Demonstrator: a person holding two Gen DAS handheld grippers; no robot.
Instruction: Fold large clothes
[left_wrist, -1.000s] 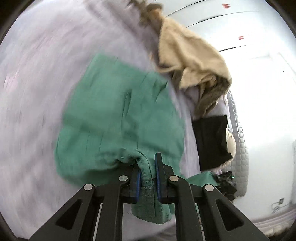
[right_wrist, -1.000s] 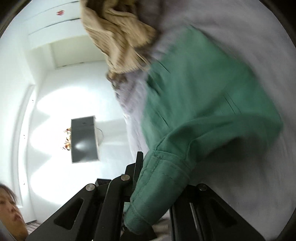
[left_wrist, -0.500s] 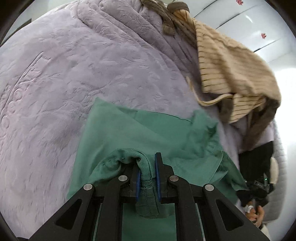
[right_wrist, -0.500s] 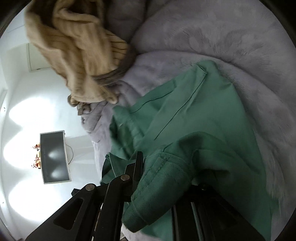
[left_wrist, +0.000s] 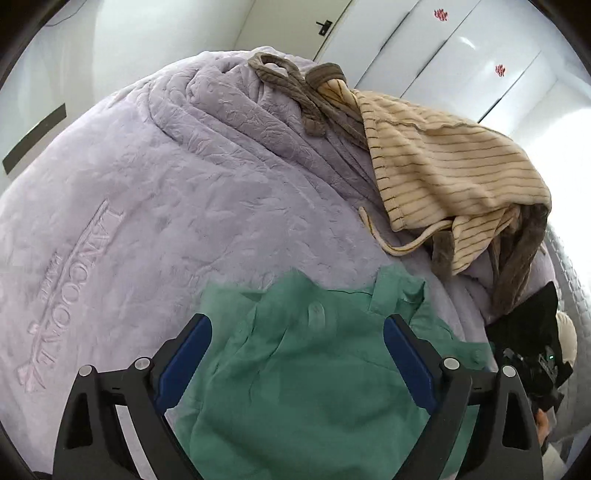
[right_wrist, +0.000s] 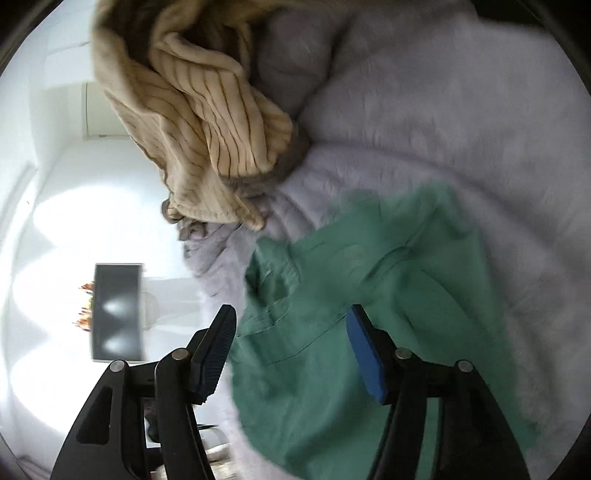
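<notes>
A lilac blanket (left_wrist: 155, 206) spreads wide and bare to the left; a striped beige garment (left_wrist: 443, 173) crowds its far right edge. The green garment (left_wrist: 306, 376) lies flat on the blanket beneath both grippers. The left gripper (left_wrist: 295, 354) and right gripper (right_wrist: 290, 350) have jaws opening, spread clear of the cloth.

From my left gripper's camera, the green garment (left_wrist: 314, 387) runs off the lower edge beneath the fingers, so I can't see its near part, and the lavender blanket (left_wrist: 147, 221) hides whatever it lies on. Off to the right of the fingers, a dark device (left_wrist: 532, 365) with a bit of a hand (left_wrist: 543, 424) below it is cut by the rim, too small for me to tell apart. From my right gripper's camera the green cloth (right_wrist: 369, 314) is smeared with blur, seams unreadable, and the striped beige garment (right_wrist: 207, 122) beyond the fingers is cropped at the top.
</notes>
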